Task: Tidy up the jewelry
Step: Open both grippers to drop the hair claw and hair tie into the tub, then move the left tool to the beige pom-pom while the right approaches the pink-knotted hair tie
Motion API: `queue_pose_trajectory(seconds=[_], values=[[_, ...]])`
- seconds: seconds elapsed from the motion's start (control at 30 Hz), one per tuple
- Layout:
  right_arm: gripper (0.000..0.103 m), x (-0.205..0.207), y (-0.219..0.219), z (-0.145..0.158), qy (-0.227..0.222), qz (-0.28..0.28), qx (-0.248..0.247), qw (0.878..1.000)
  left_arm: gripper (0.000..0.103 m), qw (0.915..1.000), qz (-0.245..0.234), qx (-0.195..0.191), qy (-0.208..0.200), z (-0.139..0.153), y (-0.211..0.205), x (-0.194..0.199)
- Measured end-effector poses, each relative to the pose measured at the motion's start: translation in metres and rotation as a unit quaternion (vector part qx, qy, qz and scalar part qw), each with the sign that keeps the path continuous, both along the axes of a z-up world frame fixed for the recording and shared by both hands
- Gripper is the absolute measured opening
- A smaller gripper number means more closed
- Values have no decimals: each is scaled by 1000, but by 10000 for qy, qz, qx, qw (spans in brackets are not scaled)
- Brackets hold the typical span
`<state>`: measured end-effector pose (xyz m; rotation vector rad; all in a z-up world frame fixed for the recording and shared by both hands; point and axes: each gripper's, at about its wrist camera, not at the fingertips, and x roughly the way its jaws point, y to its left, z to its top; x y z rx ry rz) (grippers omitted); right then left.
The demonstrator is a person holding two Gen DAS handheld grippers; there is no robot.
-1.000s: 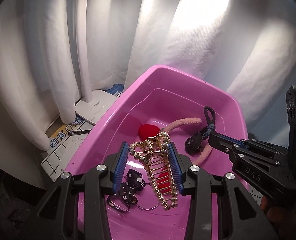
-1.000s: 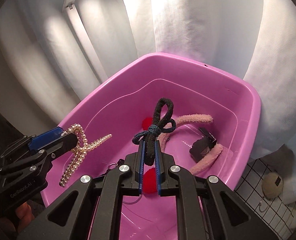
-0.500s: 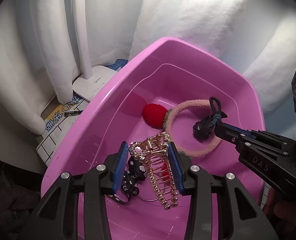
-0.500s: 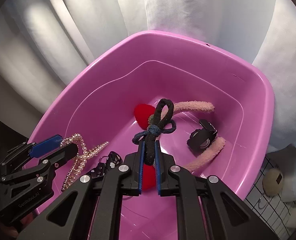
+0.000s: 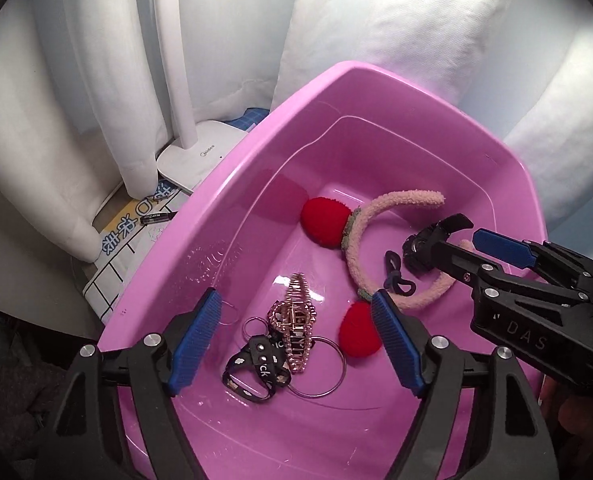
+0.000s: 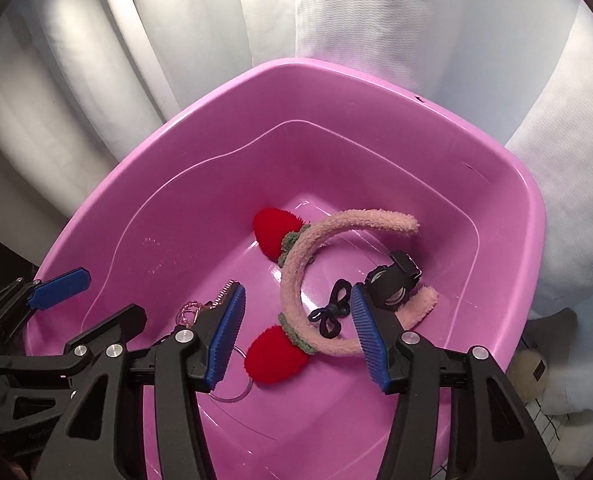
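Observation:
A pink plastic tub (image 5: 232, 184) (image 6: 200, 132) holds the jewelry. A gold pearl hair claw (image 5: 294, 320) lies on its floor on a black printed strap (image 5: 256, 364) and a metal ring (image 5: 328, 364). A fuzzy pink headband with red pompoms (image 5: 356, 248) (image 6: 296, 264) lies further in, with a small dark hair tie (image 5: 396, 280) (image 6: 330, 314) and a black clip (image 5: 420, 248) (image 6: 392, 284) beside it. My left gripper (image 5: 296, 340) is open and empty above the claw. My right gripper (image 6: 298, 340) is open and empty above the hair tie.
A white lamp base (image 5: 200, 156) and its post stand left of the tub, beside a printed sheet (image 5: 124, 236) with a small dark pen on it. White curtains hang behind. A wire grid with a round beige object (image 6: 532, 372) lies right of the tub.
Both grippers have opened. The hair claw dropped from the left gripper onto the tub floor, and the dark hair tie dropped from the right gripper next to the headband.

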<state>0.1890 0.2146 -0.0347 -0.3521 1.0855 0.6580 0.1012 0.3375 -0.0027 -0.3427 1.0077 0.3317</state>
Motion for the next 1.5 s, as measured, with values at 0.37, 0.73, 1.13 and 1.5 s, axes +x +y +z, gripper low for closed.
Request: queue_pose_trajectory(seconds=[0.37,0.73,1.13,1.5], values=[[57,3,4,3,182,-12,126,9998,83,9998,71,119,-143,10,3,-5],[59,-3,-7,18,149,-178,353,9991,83,9994,-55,206,-264,21,-5,-8],[61,-24,-38,41,15,-590,992,9933,83,9978,-288,293,-512,38,-19,-17],[62,-42,-96,50,-310,-1575,1410,9769,83,9911,-902,424,-878,57,-48,-23]])
